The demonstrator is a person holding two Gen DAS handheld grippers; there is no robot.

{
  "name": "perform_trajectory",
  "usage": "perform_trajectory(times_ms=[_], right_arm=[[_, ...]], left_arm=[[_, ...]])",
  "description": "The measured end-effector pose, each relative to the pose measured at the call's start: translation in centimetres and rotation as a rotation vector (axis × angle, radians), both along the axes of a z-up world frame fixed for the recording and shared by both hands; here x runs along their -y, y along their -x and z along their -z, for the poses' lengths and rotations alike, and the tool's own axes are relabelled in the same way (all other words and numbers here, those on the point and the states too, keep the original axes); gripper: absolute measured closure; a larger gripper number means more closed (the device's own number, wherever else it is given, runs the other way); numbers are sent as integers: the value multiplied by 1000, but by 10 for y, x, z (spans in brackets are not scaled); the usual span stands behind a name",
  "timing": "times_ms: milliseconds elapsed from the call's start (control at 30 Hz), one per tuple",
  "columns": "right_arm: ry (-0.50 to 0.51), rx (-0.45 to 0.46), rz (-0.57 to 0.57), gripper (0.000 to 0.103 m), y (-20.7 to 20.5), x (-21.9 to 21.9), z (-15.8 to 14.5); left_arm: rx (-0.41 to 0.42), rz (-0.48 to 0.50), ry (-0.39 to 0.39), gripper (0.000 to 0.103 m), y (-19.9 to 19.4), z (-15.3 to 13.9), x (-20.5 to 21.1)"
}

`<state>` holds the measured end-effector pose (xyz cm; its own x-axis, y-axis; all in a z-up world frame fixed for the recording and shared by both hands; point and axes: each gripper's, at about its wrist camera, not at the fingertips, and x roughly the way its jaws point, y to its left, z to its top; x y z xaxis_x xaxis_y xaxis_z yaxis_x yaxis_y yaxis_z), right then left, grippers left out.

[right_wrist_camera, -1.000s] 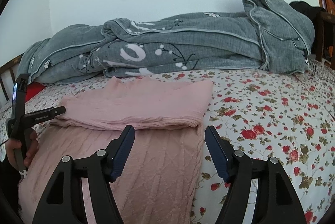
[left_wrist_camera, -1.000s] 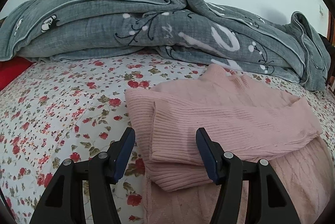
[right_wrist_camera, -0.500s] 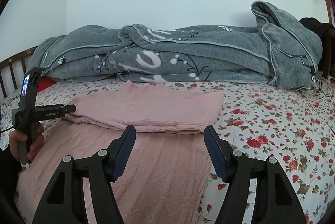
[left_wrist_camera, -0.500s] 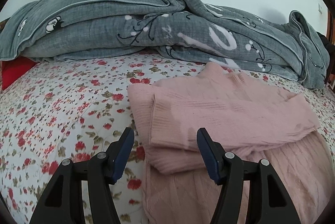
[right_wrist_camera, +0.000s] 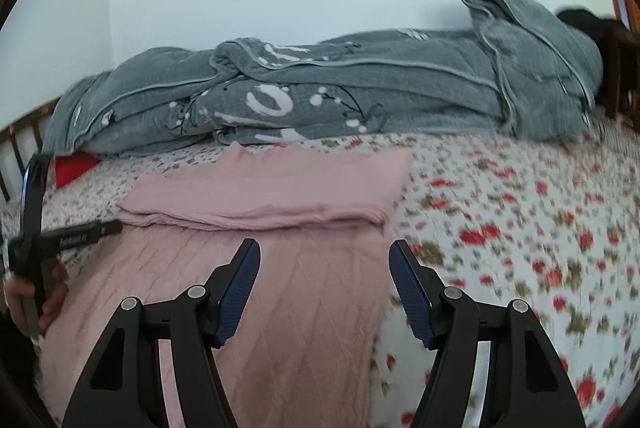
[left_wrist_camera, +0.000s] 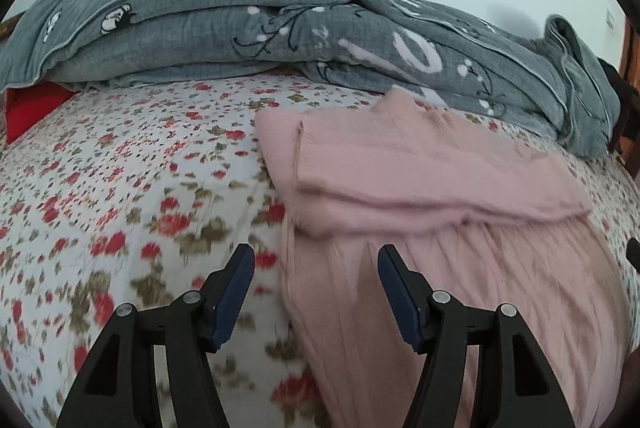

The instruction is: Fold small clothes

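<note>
Pink knitted sweater [left_wrist_camera: 440, 236], its upper part folded down over a cable-patterned body, lies on a white quilted bedsheet printed with red flowers [left_wrist_camera: 132, 195], just in front of a rumpled grey patterned duvet [left_wrist_camera: 248, 27]. Both black two-finger grippers hover with jaws apart and nothing between them: the left gripper [left_wrist_camera: 316, 292] over the sweater's left edge, the right gripper [right_wrist_camera: 324, 288] over its right edge. A person's hand [right_wrist_camera: 38, 302] grips the left tool's handle.

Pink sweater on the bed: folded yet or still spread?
Partly folded. The pink sweater has its upper part doubled over across the top; the lower body still lies flat, unfolded.
</note>
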<state>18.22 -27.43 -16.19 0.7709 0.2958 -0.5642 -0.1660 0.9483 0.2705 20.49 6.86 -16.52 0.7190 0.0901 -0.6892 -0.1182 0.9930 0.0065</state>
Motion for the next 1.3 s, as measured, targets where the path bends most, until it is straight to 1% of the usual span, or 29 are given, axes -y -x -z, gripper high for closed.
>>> perform_trajectory(times_ms=[100, 133, 167, 233, 367, 500, 600, 800, 867, 1100, 1300], right_arm=[[6, -46, 7, 37, 10, 3, 9], [21, -54, 7, 37, 15, 2, 11], [43, -63, 5, 37, 19, -1, 14], [103, -82, -3, 37, 26, -8, 16], [131, -73, -6, 37, 40, -10, 14], [91, -90, 17, 37, 45, 1, 15], [71, -100, 26, 37, 43, 5, 17], [105, -106, 38, 37, 41, 1, 16], [102, -107, 39, 37, 41, 1, 16], [80, -114, 32, 37, 39, 4, 17], [74, -118, 24, 33, 36, 5, 18]], left_arm=[[-2, 32, -35, 41, 15, 3, 8], [4, 35, -71, 41, 21, 5, 12], [17, 38, -102, 38, 26, 3, 17], [26, 44, -125, 31, 31, 2, 20], [4, 9, -96, 29, 33, 4, 11], [3, -24, -58, 27, 38, 5, 2], [-2, -34, -49, 26, 37, 6, 0], [-17, -37, -54, 24, 33, 8, 1], [-21, -44, -51, 24, 31, 9, 0], [-36, -55, -78, 23, 27, 11, 3], [-40, -54, -84, 22, 26, 11, 4]])
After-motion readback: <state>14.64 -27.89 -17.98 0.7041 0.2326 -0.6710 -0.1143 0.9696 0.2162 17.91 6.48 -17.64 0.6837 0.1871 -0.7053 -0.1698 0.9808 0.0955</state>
